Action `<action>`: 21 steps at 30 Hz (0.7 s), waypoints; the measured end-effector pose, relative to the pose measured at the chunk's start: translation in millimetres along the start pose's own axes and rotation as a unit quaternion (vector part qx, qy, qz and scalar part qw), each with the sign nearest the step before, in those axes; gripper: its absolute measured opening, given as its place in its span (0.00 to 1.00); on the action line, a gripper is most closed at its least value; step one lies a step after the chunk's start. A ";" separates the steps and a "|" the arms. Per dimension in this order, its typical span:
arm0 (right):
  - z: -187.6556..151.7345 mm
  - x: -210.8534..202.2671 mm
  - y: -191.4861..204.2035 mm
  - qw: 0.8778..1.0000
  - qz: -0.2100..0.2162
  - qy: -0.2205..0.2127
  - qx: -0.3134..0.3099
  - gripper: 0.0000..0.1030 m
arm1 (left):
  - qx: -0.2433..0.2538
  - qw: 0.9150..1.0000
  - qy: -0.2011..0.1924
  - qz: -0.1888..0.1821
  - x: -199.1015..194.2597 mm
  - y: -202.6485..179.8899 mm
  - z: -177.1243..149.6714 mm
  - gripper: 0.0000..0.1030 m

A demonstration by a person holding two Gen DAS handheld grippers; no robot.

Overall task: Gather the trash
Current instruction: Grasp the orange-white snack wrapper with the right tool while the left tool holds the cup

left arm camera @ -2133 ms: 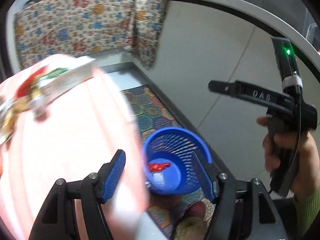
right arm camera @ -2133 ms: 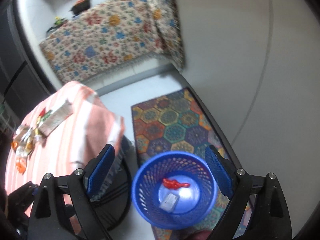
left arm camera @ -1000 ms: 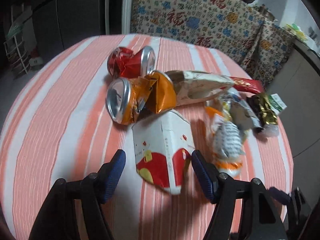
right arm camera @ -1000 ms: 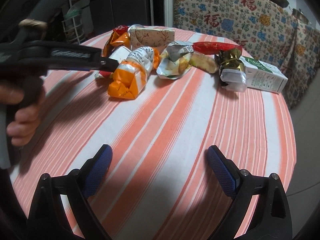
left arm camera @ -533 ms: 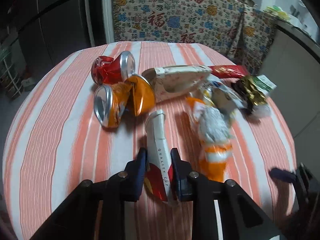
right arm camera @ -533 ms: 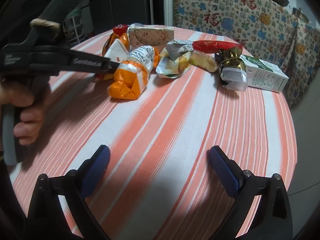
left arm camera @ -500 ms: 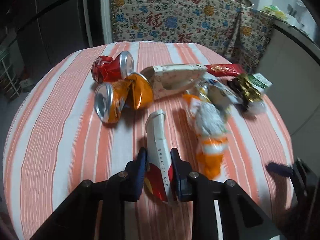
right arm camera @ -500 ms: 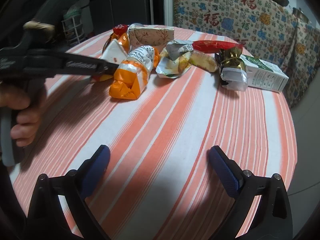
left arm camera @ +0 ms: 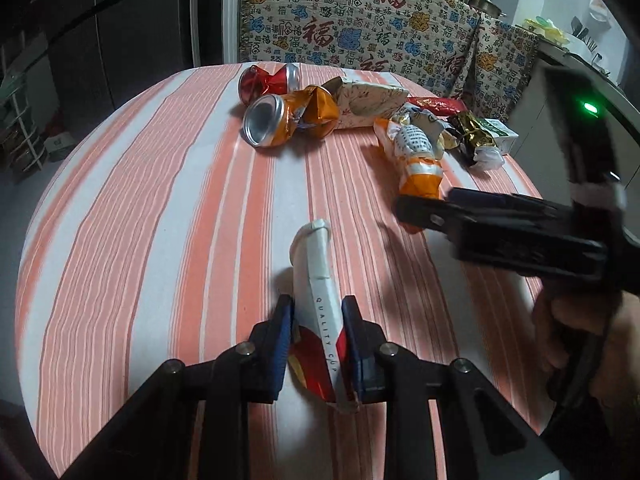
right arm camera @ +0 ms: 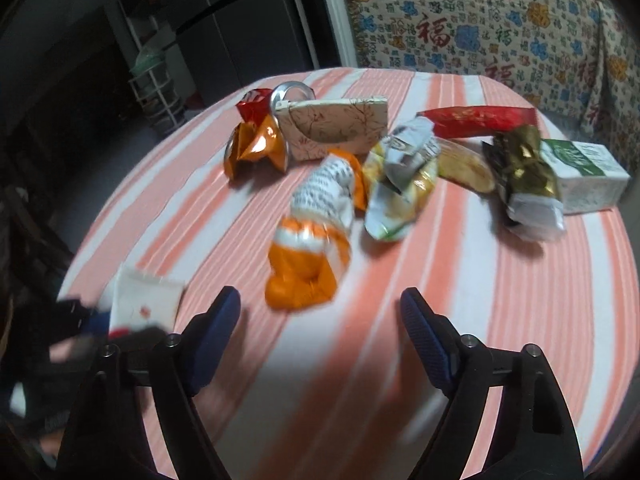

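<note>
The left tool [left arm camera: 316, 332] is clamped on a flattened paper cup [left arm camera: 318, 300], its blue pads [left arm camera: 285, 330] pressing the cup's two sides near its red base. The cup's white rim end juts forward past the pads, over the bench [left arm camera: 160, 208], which wears an orange-and-white striped cloth. From the right wrist view the cup [right arm camera: 142, 300] shows only as a blurred white shape at the bench's near left edge.

The right tool [right arm camera: 320, 320] has its fingers wide apart and grips nothing. It hangs over the near side of the bench, pointing at the orange wrapper [right arm camera: 308, 256]. The left wrist view shows the right tool [left arm camera: 500, 228] from the side, blurred, with its tip close to the orange wrapper [left arm camera: 418, 160]; whether it touches the wrapper cannot be told.

The other trash lies in a loose pile toward the far side of the bench from the orange wrapper. A crushed orange can [left arm camera: 288, 120] sits at the far left of the pile, with a crushed red can [left arm camera: 268, 80] just behind it. A patterned box [right arm camera: 336, 128] leans against the orange can. Right of the orange wrapper lies a crumpled pale bag [right arm camera: 400, 184], then a banana peel [right arm camera: 464, 168]. A red wrapper [right arm camera: 476, 120] lies behind the peel. A gold wrapper [right arm camera: 528, 172] rests against a green-and-white carton [right arm camera: 588, 176] at the bench's right edge.
</note>
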State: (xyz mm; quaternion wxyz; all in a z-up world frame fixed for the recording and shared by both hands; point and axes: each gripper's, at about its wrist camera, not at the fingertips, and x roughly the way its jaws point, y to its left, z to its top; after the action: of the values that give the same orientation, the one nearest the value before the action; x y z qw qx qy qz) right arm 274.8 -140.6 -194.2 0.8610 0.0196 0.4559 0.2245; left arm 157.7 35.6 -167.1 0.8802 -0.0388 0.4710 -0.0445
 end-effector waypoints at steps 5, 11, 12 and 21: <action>1.8 3.2 5.1 0.999 -0.019 -0.009 -0.027 0.39 | 0.002 1.000 -0.003 -0.003 -0.9 -2.2 -3.4 0.25; -31.6 -32.9 1.3 0.998 -0.010 0.000 -0.064 0.39 | 0.005 1.000 -0.009 -0.018 5.8 -14.0 2.1 0.26; -37.0 -37.5 -0.4 0.997 -0.015 0.001 -0.070 0.39 | 0.011 1.000 -0.010 -0.020 7.3 -18.7 3.8 0.26; -67.5 -61.8 -21.5 0.996 -0.038 0.006 -0.078 0.44 | 0.022 1.000 -0.009 -0.010 14.7 -34.5 3.3 0.60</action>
State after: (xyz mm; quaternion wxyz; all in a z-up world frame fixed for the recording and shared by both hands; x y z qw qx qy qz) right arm 199.3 -196.4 -190.8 0.8653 -0.0662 0.4423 0.2263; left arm 167.1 -0.3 -173.6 0.8848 -0.0245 0.4611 -0.0631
